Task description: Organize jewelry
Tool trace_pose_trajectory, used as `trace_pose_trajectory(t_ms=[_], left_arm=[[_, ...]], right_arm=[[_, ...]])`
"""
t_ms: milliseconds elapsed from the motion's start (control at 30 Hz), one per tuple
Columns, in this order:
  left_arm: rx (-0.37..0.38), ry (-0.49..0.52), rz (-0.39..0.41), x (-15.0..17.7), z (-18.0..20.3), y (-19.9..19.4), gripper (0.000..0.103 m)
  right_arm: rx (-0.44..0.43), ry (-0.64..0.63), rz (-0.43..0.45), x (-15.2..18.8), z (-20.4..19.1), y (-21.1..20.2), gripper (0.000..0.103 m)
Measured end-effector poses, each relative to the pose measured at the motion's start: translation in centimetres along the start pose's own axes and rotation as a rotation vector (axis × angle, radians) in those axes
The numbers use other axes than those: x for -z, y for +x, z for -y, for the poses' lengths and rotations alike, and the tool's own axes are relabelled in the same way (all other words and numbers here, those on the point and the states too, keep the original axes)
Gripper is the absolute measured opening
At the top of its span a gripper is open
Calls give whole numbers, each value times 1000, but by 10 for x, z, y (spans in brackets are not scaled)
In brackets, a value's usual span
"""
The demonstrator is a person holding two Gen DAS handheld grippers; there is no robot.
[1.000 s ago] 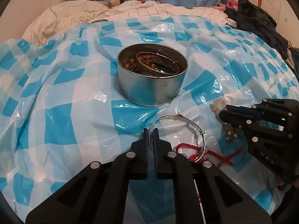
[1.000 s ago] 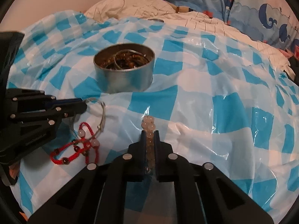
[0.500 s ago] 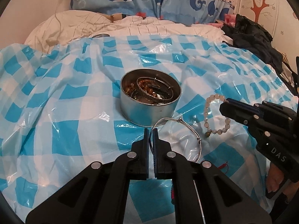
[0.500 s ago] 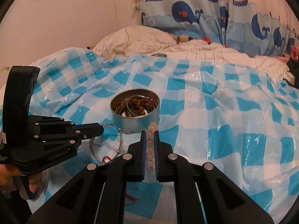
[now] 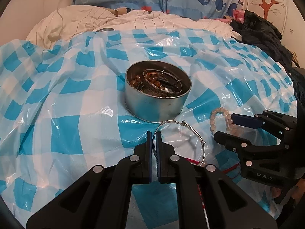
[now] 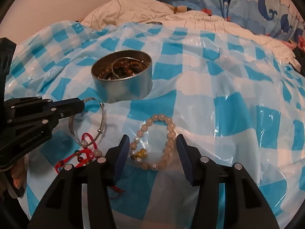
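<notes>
Left wrist view: the left gripper [image 5: 154, 133] has its two pads pinched narrowly onto the rim of a thin silver bangle [image 5: 192, 131]. The ring stretches away to the right of the pads, its plane tilted, its far edge close to the base of the round metal tin [image 5: 152, 106]. The tin stands upright on the blue-and-white checked plastic sheet [image 5: 66, 118] and holds brown beads and another metal bangle. To the right, the right gripper [image 5: 223, 126] points leftward, its jaws opening, with the pale bead bracelet [image 5: 214, 122] partly hidden behind its fingers. Part of a red cord bracelet [image 5: 190, 160] peeks out under the bangle.

Right wrist view: the bead bracelet [image 6: 165, 143] lies flat on the sheet as an oval loop, its long axis running away from the camera, a gold charm on its near left side. It lies between the spread pads of the right gripper [image 6: 151, 148]; neither presses on it. This view shows the whole loop and the knotted red cord bracelet [image 6: 83, 152] with its beads. The left gripper [image 6: 83, 105] enters from the left, gripping the bangle [image 6: 103, 122], which hangs below its tip over the red cord. The tin [image 6: 129, 89] sits just beyond.
</notes>
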State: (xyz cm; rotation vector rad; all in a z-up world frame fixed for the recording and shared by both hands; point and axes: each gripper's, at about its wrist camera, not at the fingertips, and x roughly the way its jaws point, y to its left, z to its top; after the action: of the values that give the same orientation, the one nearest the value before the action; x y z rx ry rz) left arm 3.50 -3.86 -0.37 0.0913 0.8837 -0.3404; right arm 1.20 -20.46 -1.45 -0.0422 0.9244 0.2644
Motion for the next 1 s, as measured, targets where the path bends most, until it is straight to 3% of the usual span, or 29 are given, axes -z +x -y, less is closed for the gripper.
trace_pose_trajectory(t_ms=[100, 167, 200, 533, 1000], left_arm=[[-3, 0, -19, 2, 0, 6, 4], [1, -3, -21, 3, 0, 6, 4], [2, -3, -17, 3, -1, 6, 4], [43, -52, 78, -12, -5, -13, 3], [32, -105, 157, -54, -4, -14, 3]], right_arm=[[-6, -21, -25, 2, -3, 3, 17], [-19, -28, 0, 2, -5, -3, 16], [-22, -27, 19, 1, -5, -6, 9], [-68, -41, 266, -13, -13, -50, 8], [-134, -19, 368, -48, -12, -53, 8]])
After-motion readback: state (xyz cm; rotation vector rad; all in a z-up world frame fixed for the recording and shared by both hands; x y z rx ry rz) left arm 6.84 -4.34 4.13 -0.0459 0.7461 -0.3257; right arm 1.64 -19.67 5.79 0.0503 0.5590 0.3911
